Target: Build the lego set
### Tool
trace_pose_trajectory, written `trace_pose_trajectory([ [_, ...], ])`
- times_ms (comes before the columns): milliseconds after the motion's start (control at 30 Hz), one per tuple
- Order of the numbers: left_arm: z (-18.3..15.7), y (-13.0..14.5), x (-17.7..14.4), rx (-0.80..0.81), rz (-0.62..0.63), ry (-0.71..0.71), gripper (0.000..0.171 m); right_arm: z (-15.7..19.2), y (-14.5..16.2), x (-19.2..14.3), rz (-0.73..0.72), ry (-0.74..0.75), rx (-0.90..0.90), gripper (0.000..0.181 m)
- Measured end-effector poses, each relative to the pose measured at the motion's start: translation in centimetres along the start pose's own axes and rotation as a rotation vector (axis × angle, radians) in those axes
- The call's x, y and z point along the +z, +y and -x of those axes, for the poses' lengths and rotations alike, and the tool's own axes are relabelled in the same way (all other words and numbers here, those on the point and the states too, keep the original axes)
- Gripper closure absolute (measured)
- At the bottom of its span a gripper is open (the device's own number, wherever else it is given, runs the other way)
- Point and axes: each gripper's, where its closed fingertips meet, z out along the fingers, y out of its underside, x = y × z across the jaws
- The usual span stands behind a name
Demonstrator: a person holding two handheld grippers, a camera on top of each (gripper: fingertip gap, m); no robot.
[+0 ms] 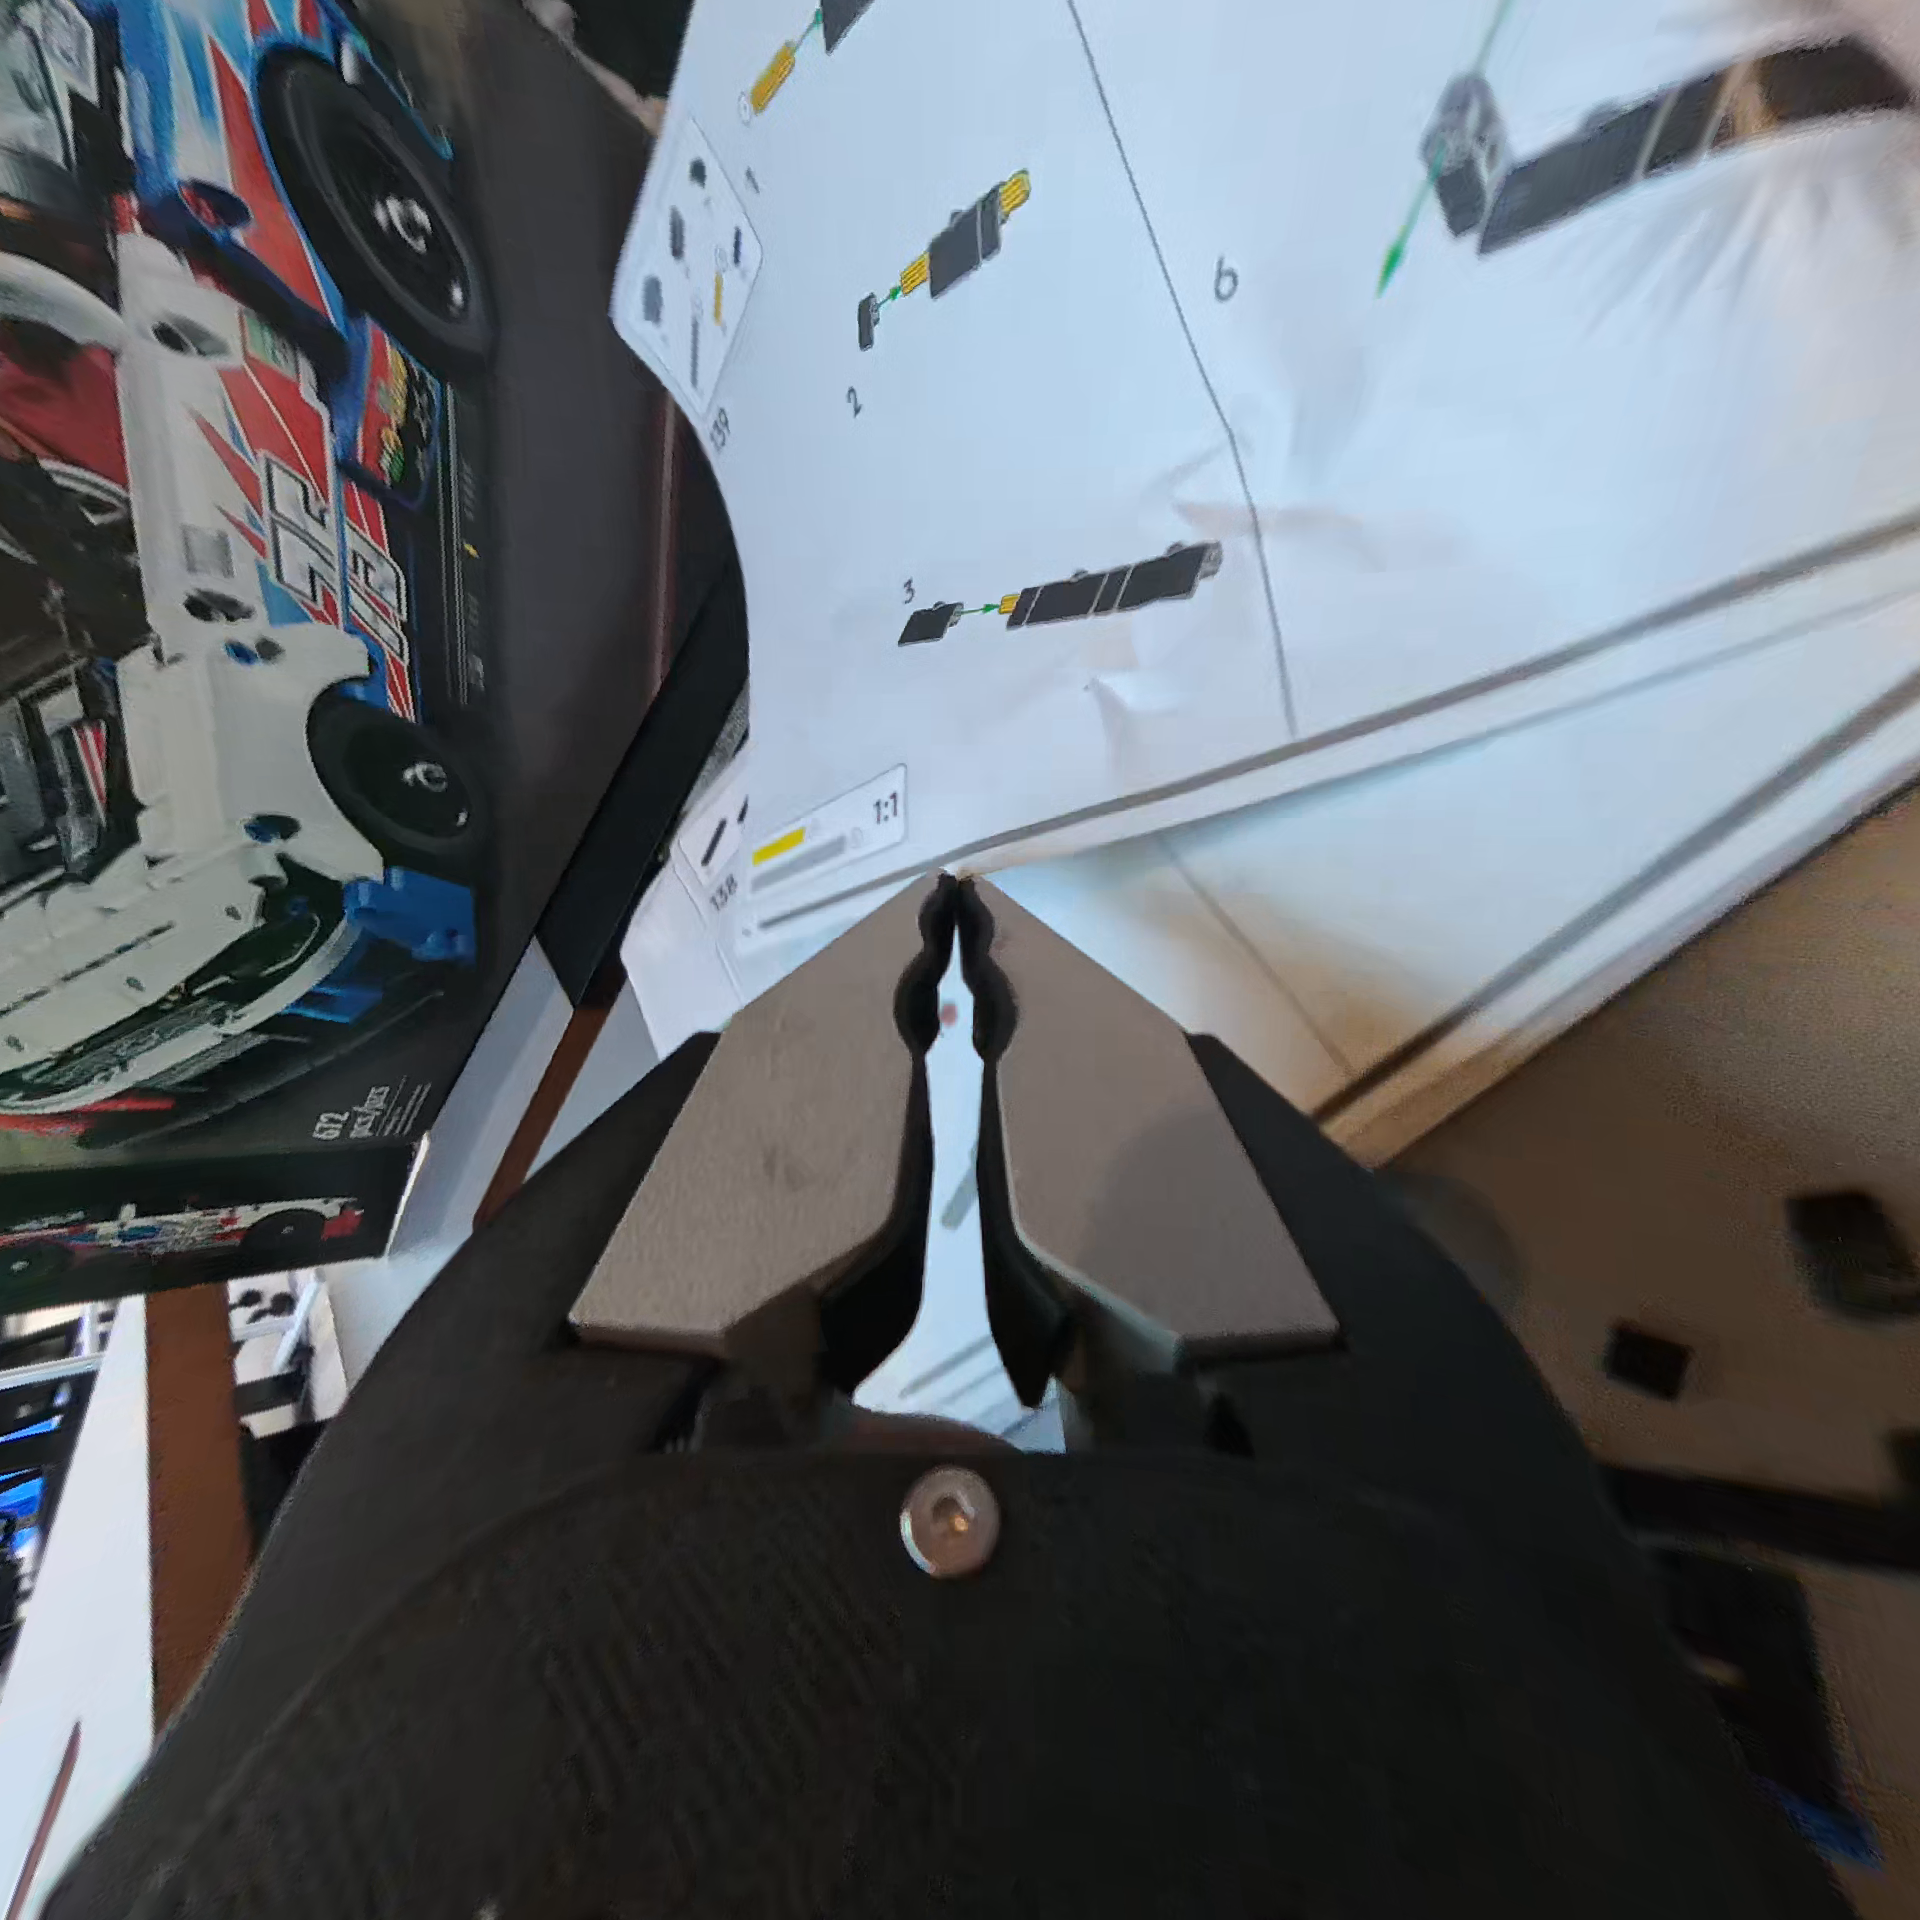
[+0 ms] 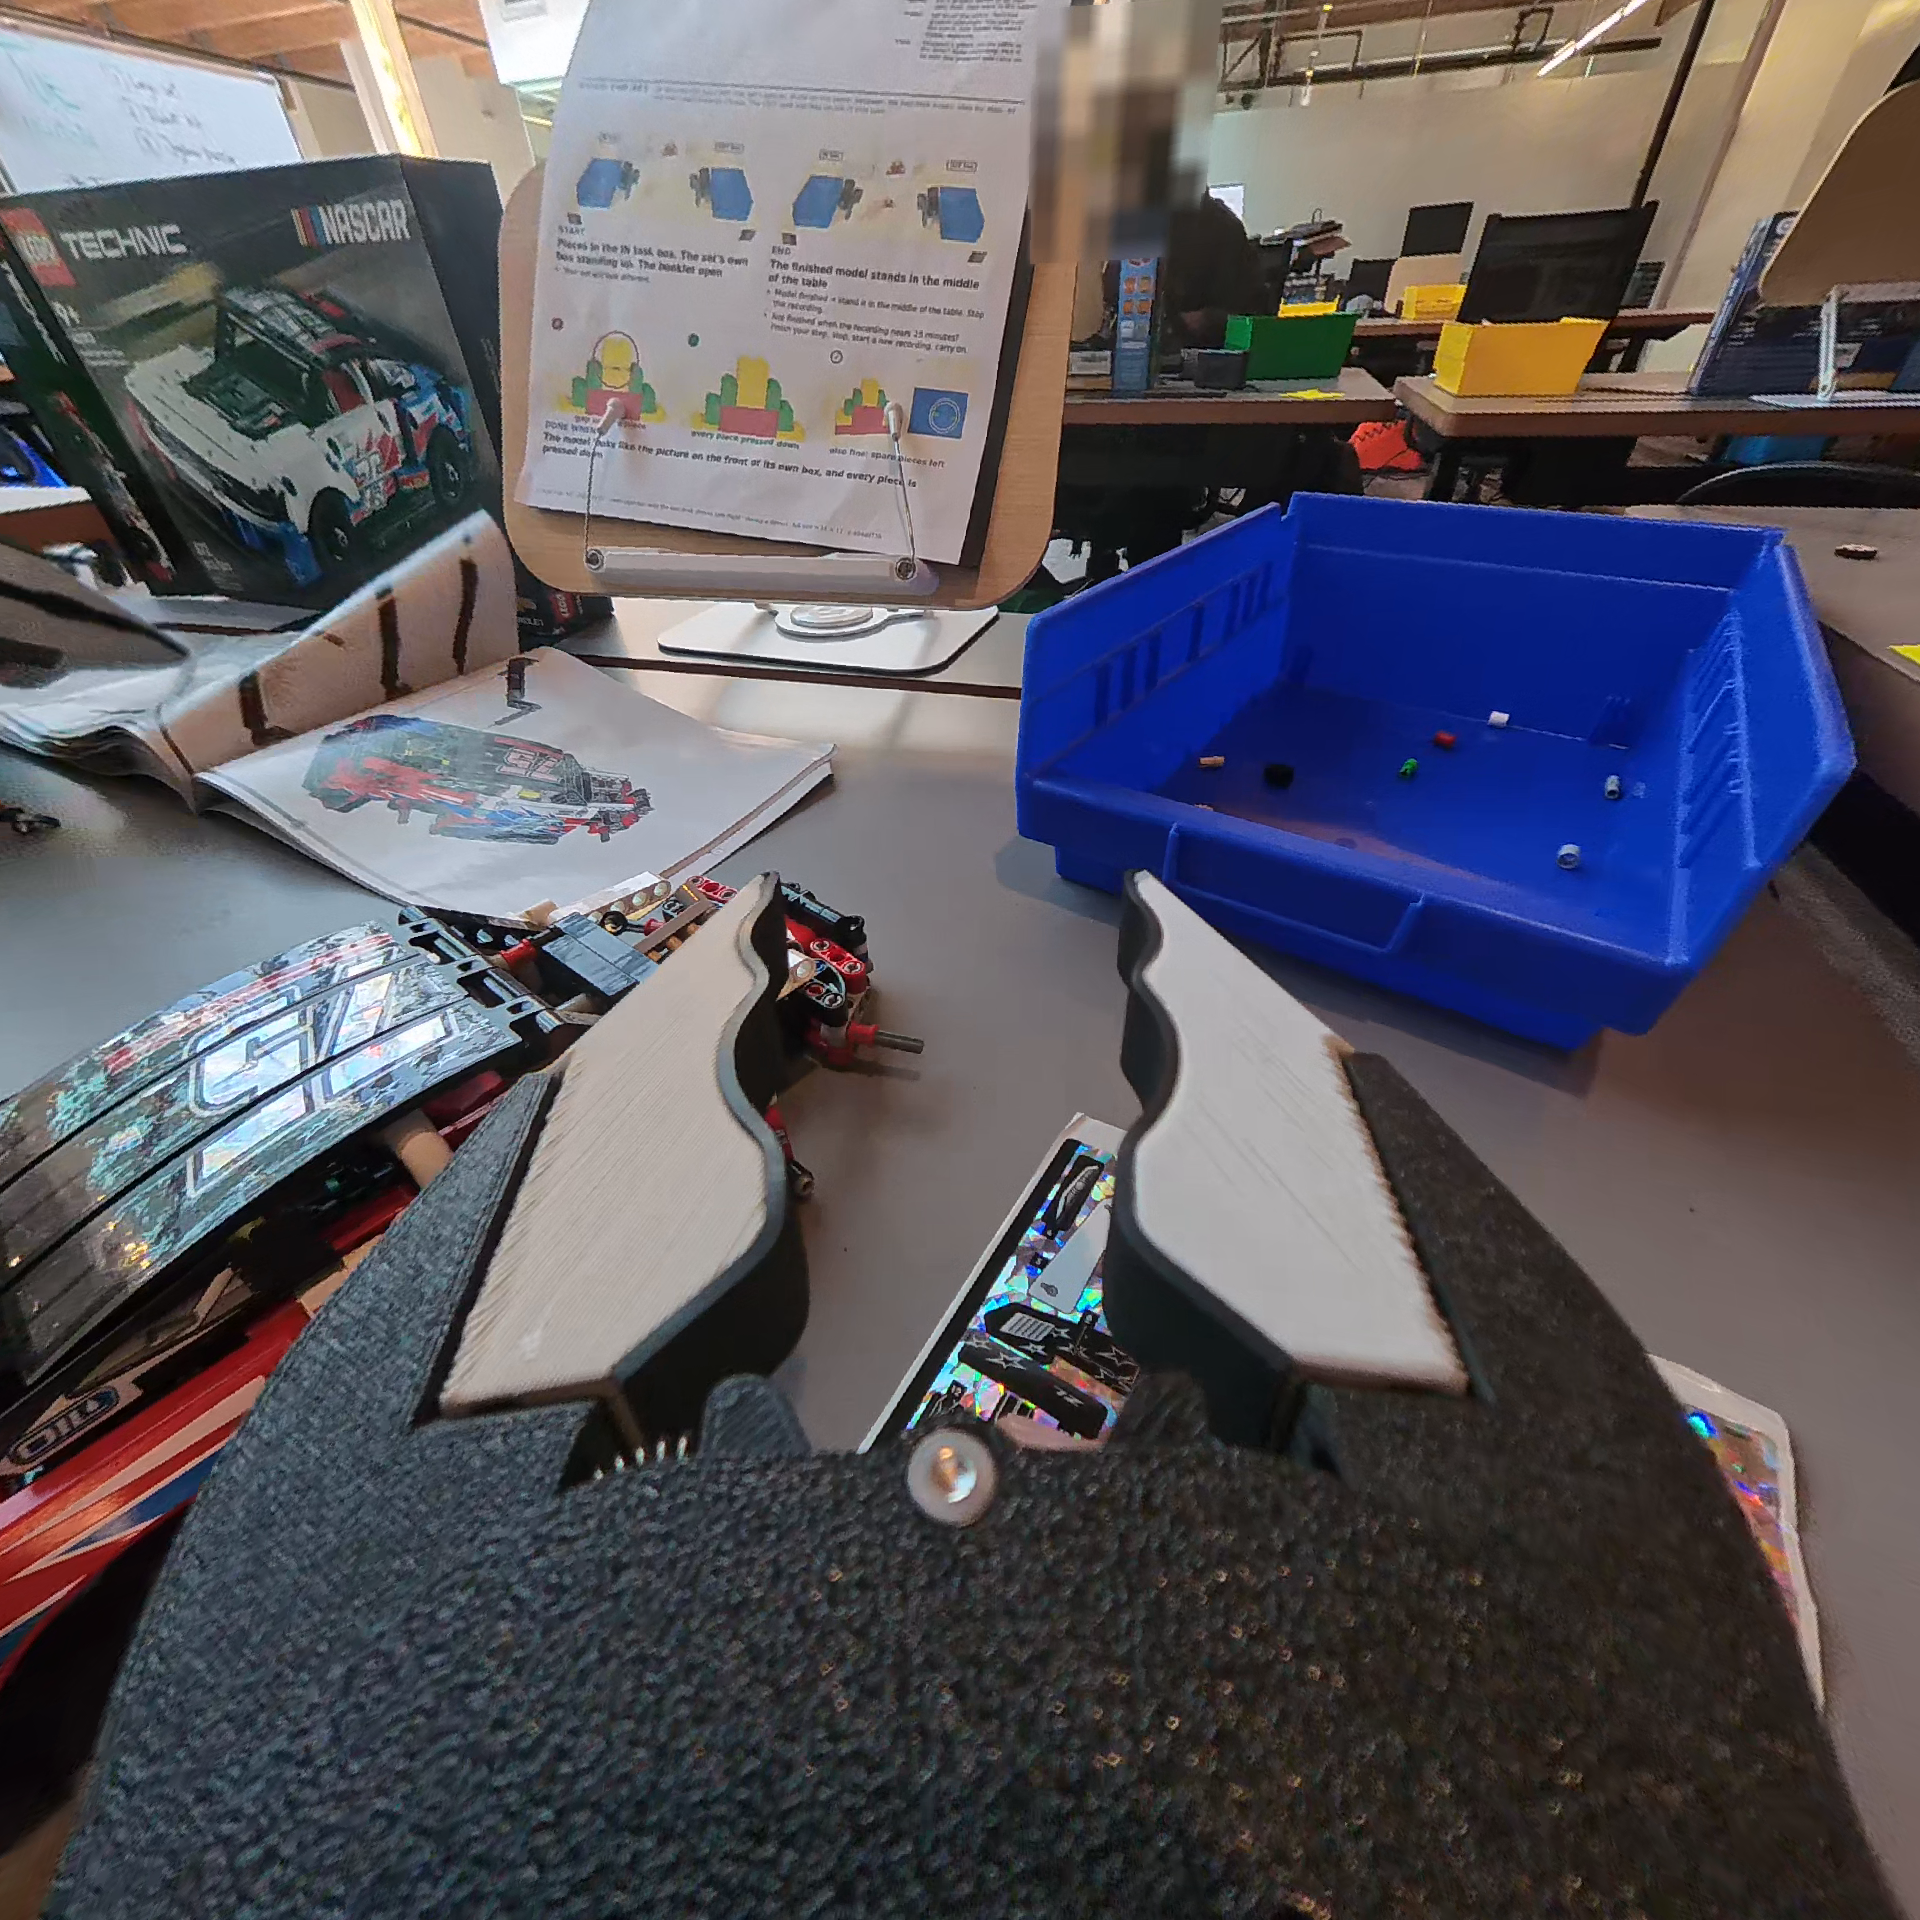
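In the left wrist view my left gripper [image 1: 956,888] is shut, its fingertips pinching the edge of a white instruction booklet page [image 1: 1039,468] that shows build steps. In the right wrist view that booklet [image 2: 499,790] lies open on the grey table, with one page [image 2: 395,634] curled upward at the left. My right gripper [image 2: 956,894] is open and empty above the table. Its left finger [image 2: 665,1091] stands in front of the end of the partly built black, red and white Lego car [image 2: 260,1060]. A holographic sticker sheet [image 2: 1029,1320] lies beneath the gripper.
A blue bin [image 2: 1299,862] with several small loose pieces stands at the right. The Lego set box [image 2: 260,364] stands at the back left and also shows in the left wrist view [image 1: 239,520]. A stand holding a printed sheet [image 2: 769,312] is behind the booklet. Blurred dark pieces [image 1: 1642,1361] lie on the table. The grippers' ends are close to 55 cm from one another.
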Motion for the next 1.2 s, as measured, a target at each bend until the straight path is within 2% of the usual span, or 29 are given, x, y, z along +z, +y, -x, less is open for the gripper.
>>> trace_pose_trajectory([
  [133,-2.0,-6.0,-0.4,-0.094,-0.109,0.035,0.171,-0.2,-0.1,-0.1,-0.004,0.006,0.004,0.12],
  [200,-3.3,-8.9,-1.0,-0.099,-0.164,0.037,0.171,-0.5,-0.7,-0.5,-0.025,0.037,-0.023,0.136],
  [233,-4.1,-10.2,-1.4,-0.104,-0.193,0.04,0.171,-0.3,-1.3,-0.5,-0.03,0.035,-0.05,0.138],
  [300,-5.7,-12.5,-2.4,-0.138,-0.251,0.049,0.171,0.5,-2.3,0.3,0.042,0.01,-0.11,0.137],
  [400,-9.4,-15.8,-5.0,-0.163,-0.363,0.095,0.171,1.5,-4.9,1.8,0.083,0.036,-0.206,0.125],
  [467,-12.1,-17.5,-7.4,-0.131,-0.435,0.098,0.171,2.2,-6.0,2.6,0.08,0.036,-0.246,0.126],
  [533,-15.4,-18.7,-10.2,-0.129,-0.506,0.172,0.17,2.7,-6.7,3.0,0.077,0.033,-0.245,0.127],
  [633,-19.2,-17.9,-13.2,-0.116,-0.493,0.273,0.151,3.3,-6.5,3.7,0.134,-0.031,-0.19,0.126],
  [767,-22.2,-15.9,-16.3,-0.211,-0.485,0.422,0.146,2.8,-5.6,4.7,0.196,-0.044,-0.213,0.123],
  [867,-23.1,-15.2,-16.8,-0.339,-0.474,0.485,0.141,2.5,-5.0,5.5,0.181,-0.052,-0.194,0.123],
  [1033,-22.9,-15.9,-16.1,-0.454,-0.556,0.44,0.134,2.1,-3.5,7.1,0.154,-0.081,-0.157,0.122],
  [1200,-22.8,-16.4,-16.5,-0.48,-0.66,0.437,0.133,0.9,-3.0,7.6,0.072,-0.064,-0.136,0.122],
])
